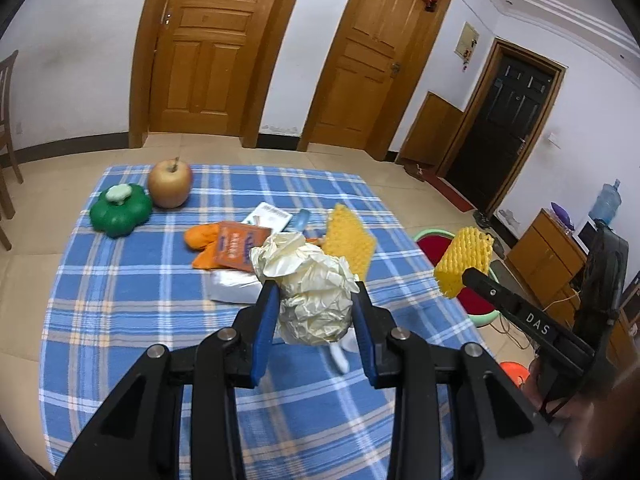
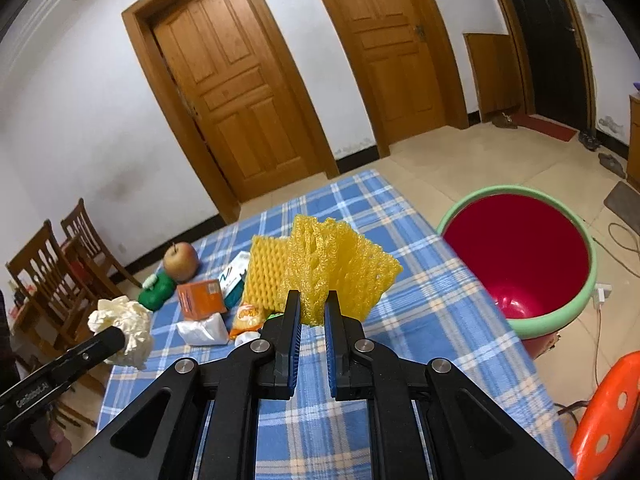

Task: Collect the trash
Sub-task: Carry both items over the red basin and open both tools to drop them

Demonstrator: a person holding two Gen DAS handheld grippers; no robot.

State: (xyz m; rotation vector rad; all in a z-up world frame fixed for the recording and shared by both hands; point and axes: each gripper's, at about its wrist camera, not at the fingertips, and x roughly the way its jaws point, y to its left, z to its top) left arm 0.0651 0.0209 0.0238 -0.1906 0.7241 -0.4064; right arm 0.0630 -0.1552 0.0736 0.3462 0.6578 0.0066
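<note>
Pinching yellow foam fruit netting [image 2: 340, 268], the right gripper [image 2: 312, 312] is nearer the red bin [image 2: 516, 264], off to its right; crumpled paper [image 1: 312, 292] is squeezed by the left gripper [image 1: 316, 312] over the surface [image 1: 120, 300].

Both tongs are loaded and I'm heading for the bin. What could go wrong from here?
1. The right tongs pinch only the bottom edge of the foam net; it could slip out short of the bin.
2. The bin sits on the floor off the table's right edge, so the left tongs with the paper ball must cross over; the two may collide.
</note>
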